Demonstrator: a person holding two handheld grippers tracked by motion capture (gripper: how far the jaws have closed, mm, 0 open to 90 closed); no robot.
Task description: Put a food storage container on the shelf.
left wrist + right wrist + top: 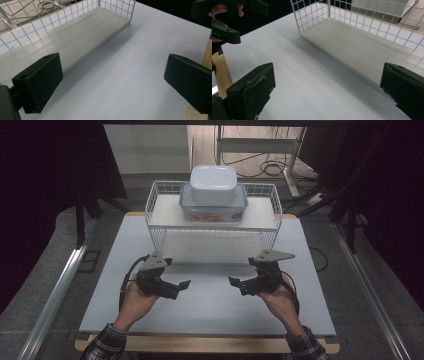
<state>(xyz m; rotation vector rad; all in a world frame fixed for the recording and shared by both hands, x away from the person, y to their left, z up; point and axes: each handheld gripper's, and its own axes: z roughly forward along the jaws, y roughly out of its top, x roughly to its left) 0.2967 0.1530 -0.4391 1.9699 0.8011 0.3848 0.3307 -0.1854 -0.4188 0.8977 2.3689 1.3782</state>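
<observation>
A white wire rack stands at the far middle of the table. On its upper shelf sits a clear tub with a blue-rimmed lid and orange contents, and a white lidded box is stacked on that. The rack's lower board is bare. My left gripper is held low over the near left of the table, open and empty. Facing it, my right gripper is open and empty too.
The pale grey table top has a wooden front edge. Dark curtains flank the table, and cables lie on the floor behind the rack. The left gripper shows far off in the right gripper view.
</observation>
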